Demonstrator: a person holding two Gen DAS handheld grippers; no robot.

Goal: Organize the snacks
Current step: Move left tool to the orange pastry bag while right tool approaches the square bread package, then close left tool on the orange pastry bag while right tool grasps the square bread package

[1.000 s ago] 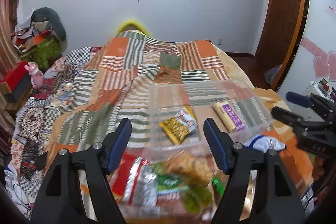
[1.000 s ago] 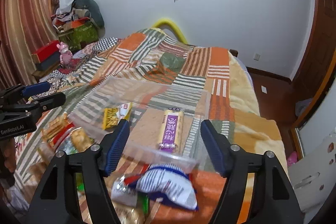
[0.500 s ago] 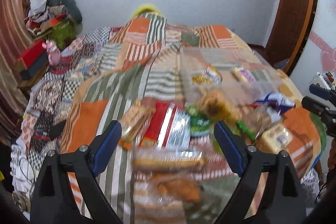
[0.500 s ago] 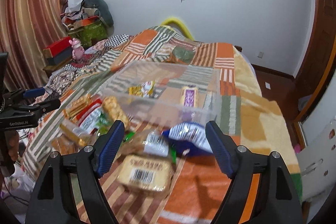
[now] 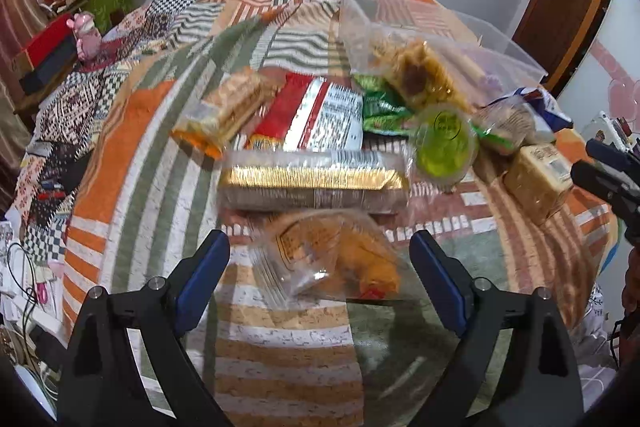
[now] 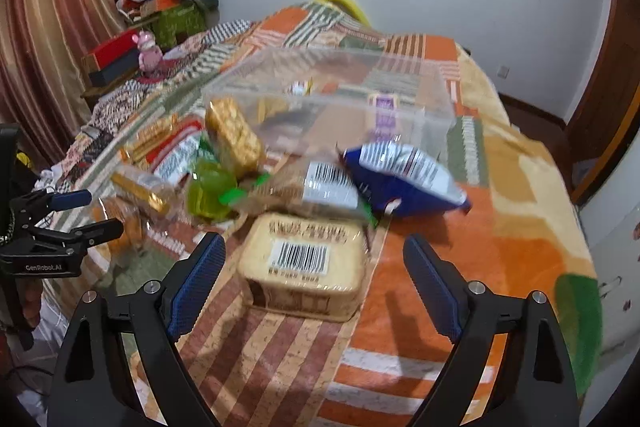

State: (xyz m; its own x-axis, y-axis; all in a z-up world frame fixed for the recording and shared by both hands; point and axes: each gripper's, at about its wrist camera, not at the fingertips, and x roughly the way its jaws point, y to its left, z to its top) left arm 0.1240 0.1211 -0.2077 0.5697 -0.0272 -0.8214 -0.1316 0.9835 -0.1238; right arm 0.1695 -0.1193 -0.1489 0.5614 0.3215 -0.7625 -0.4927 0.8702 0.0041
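Several snack packs lie on a striped bedspread in front of a clear plastic bin [image 6: 416, 107]. My left gripper [image 5: 320, 279] is open around a clear bag of orange pastry [image 5: 332, 255], not touching it. Beyond it lie a long gold-edged biscuit pack [image 5: 316, 179], a red and silver pack [image 5: 316, 119] and a green jelly cup [image 5: 444, 143]. My right gripper [image 6: 316, 277] is open, just in front of a beige boxed cake [image 6: 304, 263]. A blue chip bag [image 6: 404, 179] lies behind it. The bin holds a purple bar [image 6: 382, 111] and a small yellow pack [image 6: 300, 89].
The bed's right edge drops to the floor near a wooden door [image 6: 612, 95]. A side table with a red box [image 6: 112, 53] and a pink toy [image 6: 148, 51] stands left of the bed. Cables and clutter lie at the bed's left edge [image 5: 20, 279].
Both grippers have pulled back from the bin toward the near end of the bed and dipped lower. The loose snack pile now lies between and ahead of the fingers. Both stayed open.
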